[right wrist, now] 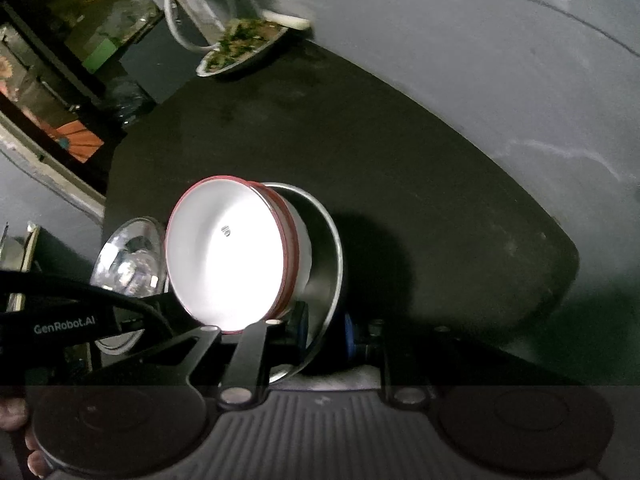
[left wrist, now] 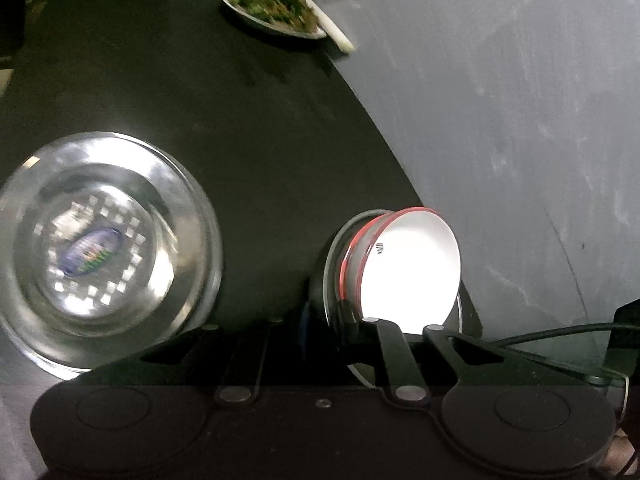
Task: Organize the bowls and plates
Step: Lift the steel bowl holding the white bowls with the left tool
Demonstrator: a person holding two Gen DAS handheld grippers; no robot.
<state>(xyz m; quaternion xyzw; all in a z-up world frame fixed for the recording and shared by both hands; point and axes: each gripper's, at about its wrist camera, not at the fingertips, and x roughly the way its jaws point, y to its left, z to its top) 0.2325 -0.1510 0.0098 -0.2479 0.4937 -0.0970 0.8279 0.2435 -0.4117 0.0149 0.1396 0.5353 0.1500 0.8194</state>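
White, red-rimmed bowls (right wrist: 228, 256) sit nested in a steel bowl (right wrist: 320, 264); my left gripper (left wrist: 352, 320) and right gripper (right wrist: 308, 328) both clamp its rim. Glass bowl (left wrist: 100, 256) and food plate (left wrist: 276, 10) near the table's (left wrist: 260, 140) far edge remain unsorted.

Left gripper (left wrist: 340, 316) and right gripper (right wrist: 316, 328), jaws seemingly clamped, angled downward.
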